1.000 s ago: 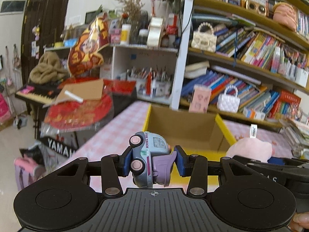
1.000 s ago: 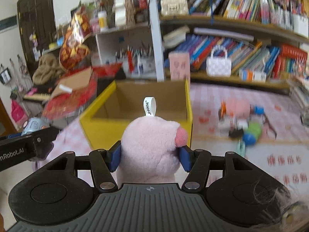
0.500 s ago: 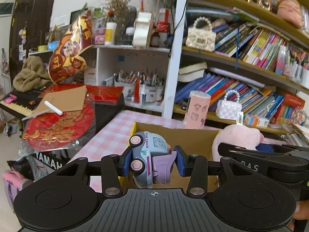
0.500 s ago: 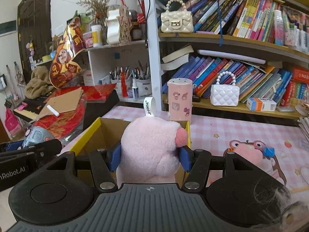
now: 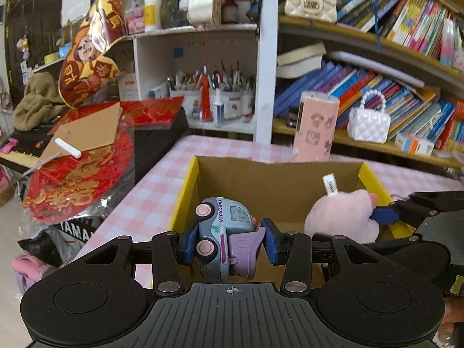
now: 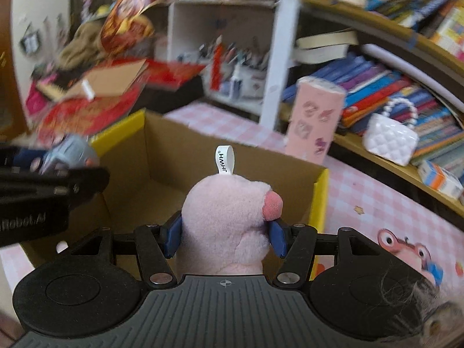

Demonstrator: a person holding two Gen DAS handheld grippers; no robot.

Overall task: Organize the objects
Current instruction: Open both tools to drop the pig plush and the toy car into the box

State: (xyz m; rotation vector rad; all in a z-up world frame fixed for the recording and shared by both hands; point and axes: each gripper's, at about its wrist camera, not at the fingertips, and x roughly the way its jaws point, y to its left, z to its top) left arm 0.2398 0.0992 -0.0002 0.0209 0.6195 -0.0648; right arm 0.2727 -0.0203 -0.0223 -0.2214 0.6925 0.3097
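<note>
Two toys in hand: you carry one in each gripper, and neither has been let go yet.
Left gripper (image 5: 226, 243): your fingers are clamped on the toy truck (image 5: 224, 237), a grey and lilac one with pink wheels, turned on its side between the blue pads.
Right gripper (image 6: 224, 236): your fingers squeeze the pink plush (image 6: 229, 220) at its sides; its white tag stands upright above it.
Where the toys are: both hang over the near part of the cardboard box (image 5: 278, 179), the truck toward the left wall, the plush toward the right one.
Box: open-topped, brown inside, yellow outside, standing on the pink checked table (image 5: 150, 200); what you can see of its inside shows no other items, though the floor is mostly hidden by your grippers.
Done so far: judging by this, pick-up and carry are finished for these two toys.
Left to do: lower a little, open both grips, and drop the toys in.
Other toys: the right wrist view shows only a printed cartoon (image 6: 406, 249) on the table to the right, so you cannot tell from here whether more items wait.
Risk: your grippers sit close together over the box, so release without knocking one another.
</note>
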